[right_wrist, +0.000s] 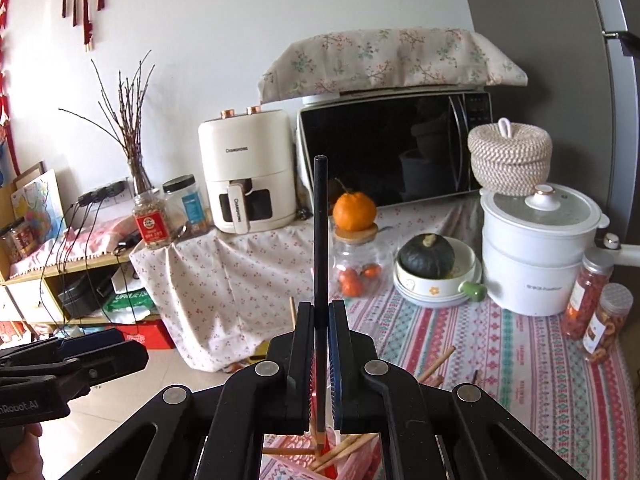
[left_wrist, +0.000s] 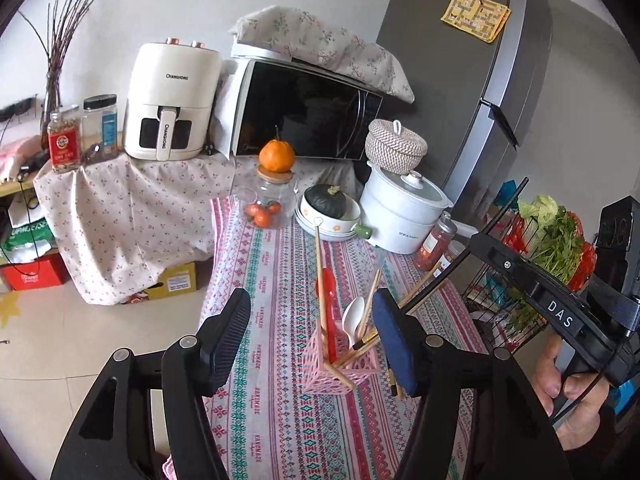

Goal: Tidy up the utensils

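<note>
A pink lattice utensil basket (left_wrist: pixel 340 372) stands on the striped tablecloth (left_wrist: pixel 280 280). It holds a red spoon (left_wrist: pixel 326 292), a white spoon (left_wrist: pixel 354 314) and several wooden chopsticks (left_wrist: pixel 370 296). My left gripper (left_wrist: pixel 310 334) hovers just in front of the basket, open, with nothing between its pads. My right gripper (right_wrist: pixel 320 344) is shut on a black chopstick (right_wrist: pixel 321 232), which stands upright above the basket (right_wrist: pixel 352 460). In the left wrist view the black chopstick (left_wrist: pixel 503 207) slants in from the right. Loose wooden chopsticks (right_wrist: pixel 436 362) lie on the cloth.
Behind the basket are a glass jar (left_wrist: pixel 276 196) topped by an orange, a bowl holding a green squash (left_wrist: pixel 326 204), a white pot (left_wrist: pixel 400 212) and snack jars (right_wrist: pixel 588 296). A wire rack of vegetables (left_wrist: pixel 532 248) and a grey fridge (left_wrist: pixel 460 80) stand to the right.
</note>
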A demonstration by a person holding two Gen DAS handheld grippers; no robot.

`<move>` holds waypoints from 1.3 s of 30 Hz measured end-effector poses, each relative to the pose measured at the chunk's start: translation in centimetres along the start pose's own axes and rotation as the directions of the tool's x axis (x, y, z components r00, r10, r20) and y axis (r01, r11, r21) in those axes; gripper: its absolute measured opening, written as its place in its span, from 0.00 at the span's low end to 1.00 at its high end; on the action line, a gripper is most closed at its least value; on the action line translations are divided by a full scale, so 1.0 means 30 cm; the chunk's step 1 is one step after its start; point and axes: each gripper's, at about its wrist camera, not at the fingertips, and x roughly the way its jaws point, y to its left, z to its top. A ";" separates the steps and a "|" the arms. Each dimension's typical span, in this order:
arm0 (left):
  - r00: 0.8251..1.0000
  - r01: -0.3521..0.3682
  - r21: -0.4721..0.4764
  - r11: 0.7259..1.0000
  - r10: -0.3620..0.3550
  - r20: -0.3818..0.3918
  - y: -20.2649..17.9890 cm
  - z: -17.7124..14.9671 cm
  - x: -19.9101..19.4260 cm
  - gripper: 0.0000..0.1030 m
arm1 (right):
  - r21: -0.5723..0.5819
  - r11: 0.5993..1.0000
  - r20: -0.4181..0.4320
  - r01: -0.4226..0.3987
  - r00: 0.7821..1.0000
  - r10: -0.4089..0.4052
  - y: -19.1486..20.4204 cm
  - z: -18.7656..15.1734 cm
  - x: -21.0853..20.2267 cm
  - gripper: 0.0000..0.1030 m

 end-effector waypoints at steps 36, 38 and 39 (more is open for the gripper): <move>0.983 -0.037 0.069 0.997 0.048 -0.176 0.013 -0.074 0.120 0.66 | 0.127 0.992 -0.090 -0.003 0.996 0.015 -0.144 -0.026 0.020 0.34; 0.983 -0.040 0.072 0.997 0.052 -0.174 0.012 -0.074 0.121 0.66 | 0.120 0.993 -0.105 -0.005 0.994 0.018 -0.147 -0.027 0.011 0.34; 0.983 -0.041 0.071 0.997 0.053 -0.173 0.014 -0.073 0.120 0.66 | 0.113 0.993 -0.117 -0.012 0.993 0.025 -0.145 -0.025 0.005 0.34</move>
